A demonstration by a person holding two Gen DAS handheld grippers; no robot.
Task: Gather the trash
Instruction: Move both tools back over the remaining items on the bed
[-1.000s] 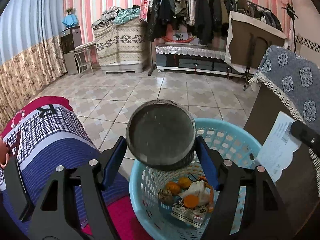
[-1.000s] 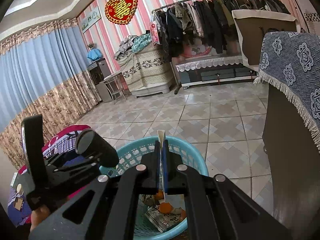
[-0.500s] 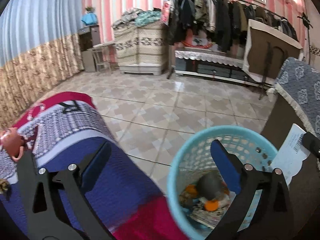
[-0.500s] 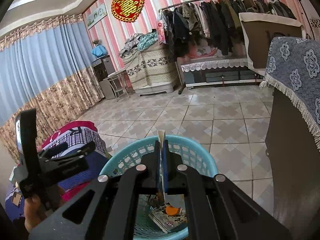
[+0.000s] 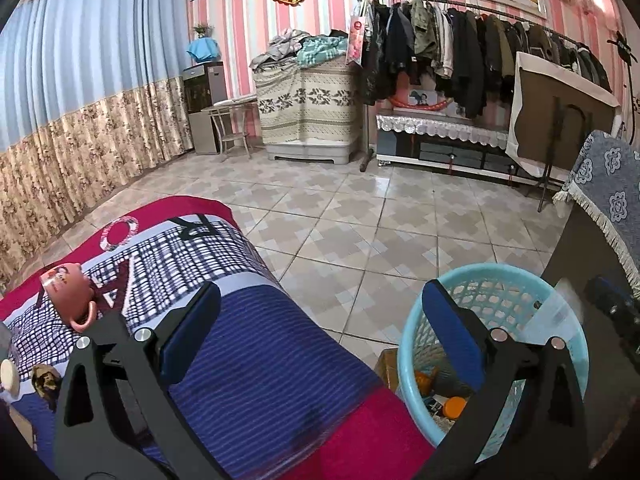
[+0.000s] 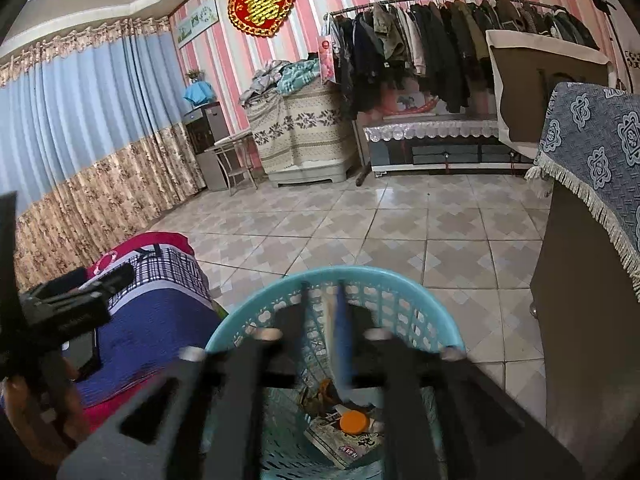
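The left gripper stood with its blue-padded fingers spread as wide as they went and nothing between them, one finger over the striped blanket and the other over the near rim of the turquoise basket. The right gripper, blurred by motion, had its jaws opening above that same basket; a pale sheet of paper showed in the narrow gap between its fingers, and whether the pads still pressed on it could not be told from the smear. In the left wrist view that paper appeared as a light blur just over the basket's far rim. Inside the basket lay the collected trash: an orange cap resting on a printed wrapper, with other dark and orange scraps beside them. Left of the basket, a pink cup lay tilted on the checked part of the blanket, well apart from the basket. Right of the basket rose a dark cabinet draped with a fringed blue cloth. Beyond the basket stretched a tiled floor, and behind it a rack of dark clothes against a pink striped wall.
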